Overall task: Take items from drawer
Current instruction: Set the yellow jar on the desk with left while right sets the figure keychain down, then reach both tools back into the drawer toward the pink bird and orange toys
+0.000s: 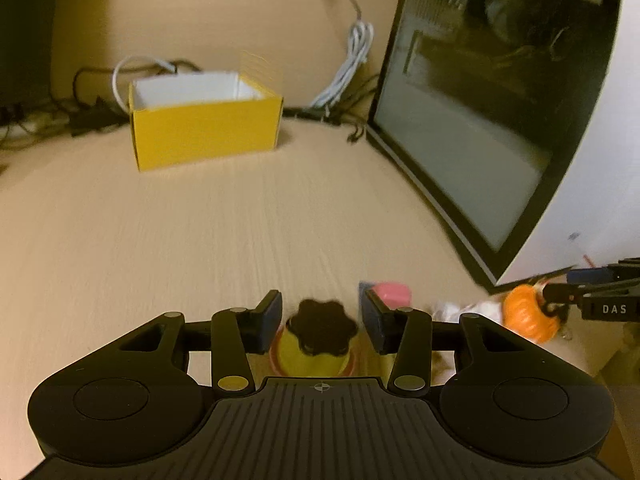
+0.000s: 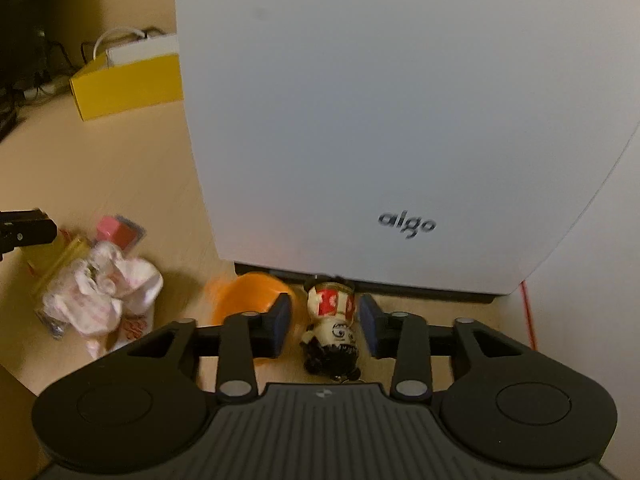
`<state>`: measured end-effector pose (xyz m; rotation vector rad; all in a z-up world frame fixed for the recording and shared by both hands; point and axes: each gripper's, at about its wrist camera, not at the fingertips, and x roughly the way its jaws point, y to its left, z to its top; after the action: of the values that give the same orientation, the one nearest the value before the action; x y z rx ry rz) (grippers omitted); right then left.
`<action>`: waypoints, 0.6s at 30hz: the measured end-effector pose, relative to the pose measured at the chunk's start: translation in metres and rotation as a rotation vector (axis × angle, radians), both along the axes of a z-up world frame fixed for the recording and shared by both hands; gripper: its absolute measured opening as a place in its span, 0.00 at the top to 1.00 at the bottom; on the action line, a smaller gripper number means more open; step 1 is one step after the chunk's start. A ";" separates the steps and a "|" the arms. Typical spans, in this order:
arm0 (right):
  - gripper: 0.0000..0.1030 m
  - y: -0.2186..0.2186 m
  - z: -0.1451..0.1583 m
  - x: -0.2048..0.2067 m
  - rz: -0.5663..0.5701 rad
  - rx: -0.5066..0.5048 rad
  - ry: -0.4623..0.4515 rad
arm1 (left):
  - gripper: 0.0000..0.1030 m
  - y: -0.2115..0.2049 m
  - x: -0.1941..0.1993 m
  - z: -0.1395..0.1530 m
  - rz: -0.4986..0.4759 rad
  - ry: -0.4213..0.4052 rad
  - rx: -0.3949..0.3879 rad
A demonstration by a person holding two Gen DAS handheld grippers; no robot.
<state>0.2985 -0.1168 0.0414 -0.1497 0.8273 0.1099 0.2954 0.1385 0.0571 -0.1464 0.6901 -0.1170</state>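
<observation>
Pale wood desk (image 1: 160, 240) carries everything; no drawer in either view.

L claw (image 1: 320, 322): jaws wide, pads either side of a yellow pudding toy (image 1: 316, 344) w/ dark scalloped top. Gaps show on both sides, so pads are not pressing; nothing held. Pink block (image 1: 394, 294) sits just past my right pad.

R claw (image 2: 323, 322): jaws part-open, straddling a small doll (image 2: 330, 328) lying head toward me, red-and-white body toward the white case (image 2: 400, 100). Gaps on both sides of doll; nothing gripped. Orange pumpkin (image 2: 256, 292) sits just beside my left pad, partly behind it; contact can't be told.

Edges & room:
- White case stands directly ahead of R claw; its dark base edge lies just beyond the doll. Little fwd room there.
- Case's glass side (image 1: 480, 120) walls the right of L claw's view.
- Crumpled pink-white bag (image 2: 104, 292) lies left of the pumpkin, between the two claws.
- Yellow box (image 1: 204, 128), open top, stands well ahead near the desk's rear edge, cables (image 1: 352, 64) behind it.
- Open desk between L claw and box: widest free lane.
</observation>
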 end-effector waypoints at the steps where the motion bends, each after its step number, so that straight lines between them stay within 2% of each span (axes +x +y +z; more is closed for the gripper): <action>1: 0.51 0.000 0.004 -0.004 -0.004 0.005 -0.009 | 0.54 0.000 -0.003 0.005 -0.004 -0.006 0.004; 4: 0.48 0.001 0.014 -0.016 -0.005 0.020 -0.026 | 0.54 0.002 -0.015 0.013 -0.014 -0.008 0.019; 12: 0.23 0.000 0.032 -0.080 0.055 0.013 -0.049 | 0.55 -0.002 -0.067 0.025 -0.077 -0.023 -0.048; 15: 0.19 0.001 0.035 -0.099 0.080 0.023 -0.038 | 0.57 -0.013 -0.087 0.025 -0.144 -0.012 -0.061; 18: 0.16 0.002 0.035 -0.116 0.097 0.042 -0.027 | 0.57 -0.025 -0.101 0.016 -0.225 0.043 -0.060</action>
<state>0.1826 -0.1145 0.0768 -0.1516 0.7902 0.2154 0.1941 0.1131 0.0735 -0.1291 0.7445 -0.3509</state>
